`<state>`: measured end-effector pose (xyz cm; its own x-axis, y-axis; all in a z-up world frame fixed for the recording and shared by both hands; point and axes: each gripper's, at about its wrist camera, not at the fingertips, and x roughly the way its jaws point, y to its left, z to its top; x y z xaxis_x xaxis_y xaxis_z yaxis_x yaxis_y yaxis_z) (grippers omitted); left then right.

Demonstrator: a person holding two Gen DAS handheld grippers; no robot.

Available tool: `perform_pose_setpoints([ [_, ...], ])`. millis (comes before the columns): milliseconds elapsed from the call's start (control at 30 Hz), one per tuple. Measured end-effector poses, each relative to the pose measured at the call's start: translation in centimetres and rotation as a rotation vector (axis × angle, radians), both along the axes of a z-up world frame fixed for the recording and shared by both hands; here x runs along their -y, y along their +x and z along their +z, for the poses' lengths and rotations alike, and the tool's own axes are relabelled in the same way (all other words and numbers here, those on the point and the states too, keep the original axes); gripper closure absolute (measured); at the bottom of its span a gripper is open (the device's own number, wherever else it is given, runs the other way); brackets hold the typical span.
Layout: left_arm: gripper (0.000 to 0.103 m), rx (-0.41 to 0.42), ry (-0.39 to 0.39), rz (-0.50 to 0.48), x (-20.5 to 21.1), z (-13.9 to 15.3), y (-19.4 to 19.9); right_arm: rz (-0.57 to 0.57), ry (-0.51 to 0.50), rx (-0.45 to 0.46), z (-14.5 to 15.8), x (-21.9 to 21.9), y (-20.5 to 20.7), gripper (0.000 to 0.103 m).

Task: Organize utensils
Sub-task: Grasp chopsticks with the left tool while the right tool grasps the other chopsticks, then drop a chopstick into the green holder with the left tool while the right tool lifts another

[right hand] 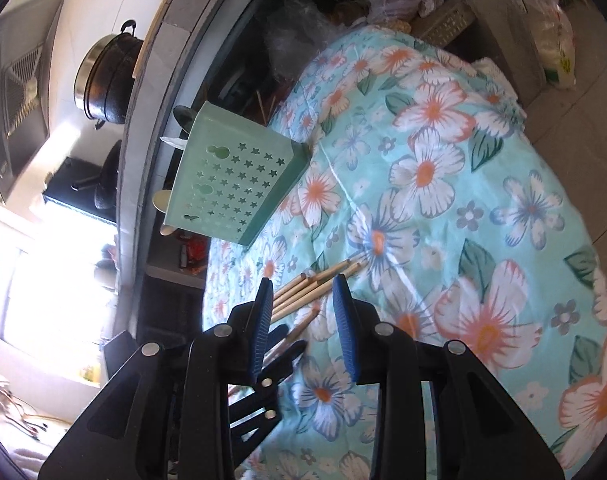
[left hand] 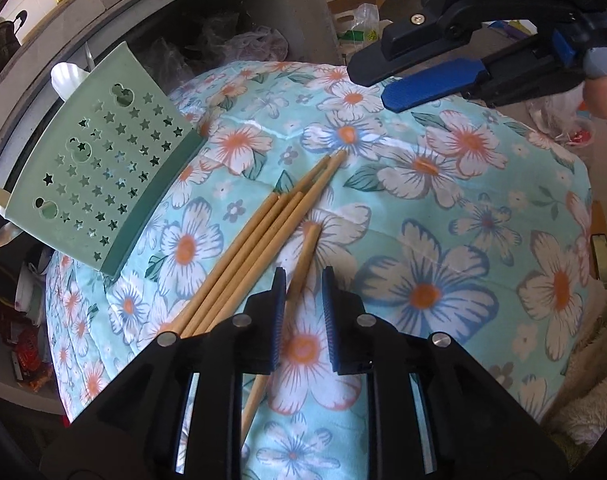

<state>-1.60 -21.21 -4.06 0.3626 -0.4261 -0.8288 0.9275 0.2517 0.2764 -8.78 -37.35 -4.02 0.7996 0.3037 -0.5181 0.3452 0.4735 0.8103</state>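
My left gripper point(left hand: 301, 280) straddles one stray chopstick point(left hand: 303, 256) on the floral cloth point(left hand: 463, 208), jaws narrow but not pinching, right gripper point(right hand: 301, 280) hovering part-open, empty, so next I pinch and carry it to the green holder point(left hand: 103, 176).

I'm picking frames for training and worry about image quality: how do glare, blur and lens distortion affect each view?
Left wrist view: evenly lit and sharp on the chopsticks and green holder; fisheye bends the floral cloth into a dome. Right wrist view: a window at lower left is blown out white, the chopsticks look slightly soft, and the edges curve strongly.
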Motion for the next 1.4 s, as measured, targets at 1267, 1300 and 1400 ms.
perform_pose_setpoints([
  [1267, 0.099, -0.116, -0.392, 0.241, -3.8, 9.6, 5.2, -0.129, 0.289, -0.128, -6.9, -0.3, 5.1, 0.091],
  [1300, 0.099, -0.127, -0.407, 0.248, -3.9, 9.8, 5.4, -0.131, 0.29, -0.123, -6.9, -0.3, 4.9, 0.091],
  [1400, 0.099, -0.156, -0.43, 0.265, -4.1, 10.0, 5.5, -0.133, 0.28, -0.112, -6.8, -0.2, 4.6, 0.091],
])
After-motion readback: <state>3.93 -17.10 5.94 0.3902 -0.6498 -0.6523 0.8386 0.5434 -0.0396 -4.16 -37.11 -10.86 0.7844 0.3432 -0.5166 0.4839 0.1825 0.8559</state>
